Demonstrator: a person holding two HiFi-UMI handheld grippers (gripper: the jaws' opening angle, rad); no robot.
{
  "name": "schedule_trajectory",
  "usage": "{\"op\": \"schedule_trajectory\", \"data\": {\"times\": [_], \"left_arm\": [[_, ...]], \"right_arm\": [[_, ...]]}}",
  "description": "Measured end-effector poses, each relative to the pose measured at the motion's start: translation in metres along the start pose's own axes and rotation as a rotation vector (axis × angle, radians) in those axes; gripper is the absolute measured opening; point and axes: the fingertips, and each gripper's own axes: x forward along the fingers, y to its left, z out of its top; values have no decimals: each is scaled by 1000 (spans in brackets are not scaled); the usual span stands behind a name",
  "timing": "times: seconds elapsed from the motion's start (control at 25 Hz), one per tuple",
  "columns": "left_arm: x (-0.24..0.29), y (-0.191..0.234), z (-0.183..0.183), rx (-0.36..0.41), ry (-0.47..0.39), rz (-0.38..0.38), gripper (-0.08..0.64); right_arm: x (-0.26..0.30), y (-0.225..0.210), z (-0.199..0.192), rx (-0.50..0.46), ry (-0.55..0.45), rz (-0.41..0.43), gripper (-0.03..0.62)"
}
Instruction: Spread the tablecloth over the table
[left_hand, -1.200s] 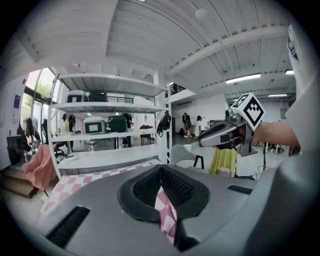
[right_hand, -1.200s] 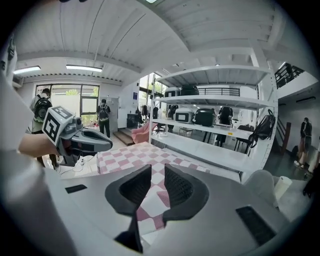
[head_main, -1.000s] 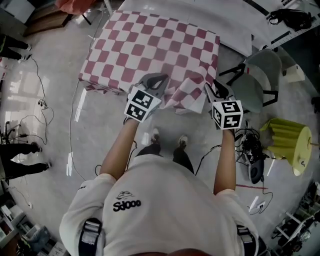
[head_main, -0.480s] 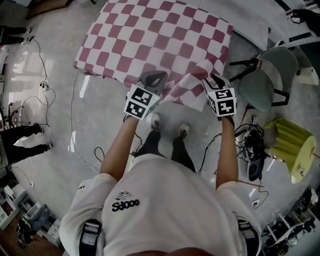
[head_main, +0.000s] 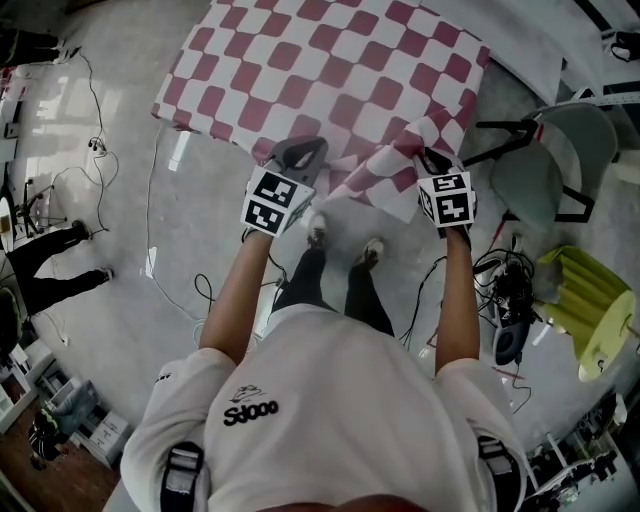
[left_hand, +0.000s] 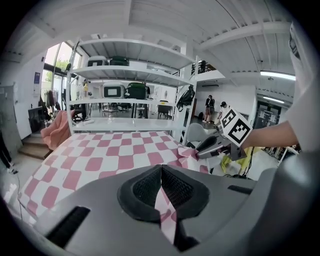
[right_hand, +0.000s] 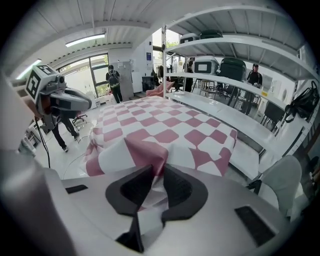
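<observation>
- We are pinching the near hem of the tablecloth (head_main: 330, 60) in the left gripper (head_main: 298, 152), at eleven o'clock from our chest. Its jaws are clamping a thin fold, so that this stretch of the edge is hanging straight.
- We are gripping the bunched near corner in the right gripper (head_main: 432, 160), at one o'clock. Its jaws have just been closing, and the fabric is sitting pressed between the ribbed black pads (right_hand: 179, 188).
- We are holding the two grips apart along the near edge, judging that tension between them will flatten the ridge (a raised crease running up to the right grip).
- The cloth, a thin, limp fabric in dull red and white checks, is covering the table top at twelve o'clock and draping over its left side. The table itself is lying hidden beneath it.
- We are judging the spread nearly complete: only the corner at one o'clock is standing crumpled.
</observation>
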Motion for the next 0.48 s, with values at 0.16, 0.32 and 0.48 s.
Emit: {"op": "schedule_trajectory", "data": {"times": [0.16,0.32,0.48], "left_arm": [[1,-9,3,8,-10,-16,29],[0,-25,11,34,-23,-50,29],[-3,-41,17,50,-38,-85,29]], "right_arm": [[-5,6,-5,3,-3,6,42],[-19,12,-8,23,-16,4,25],[-43,16,-11,67,-39,-17,25]]}}
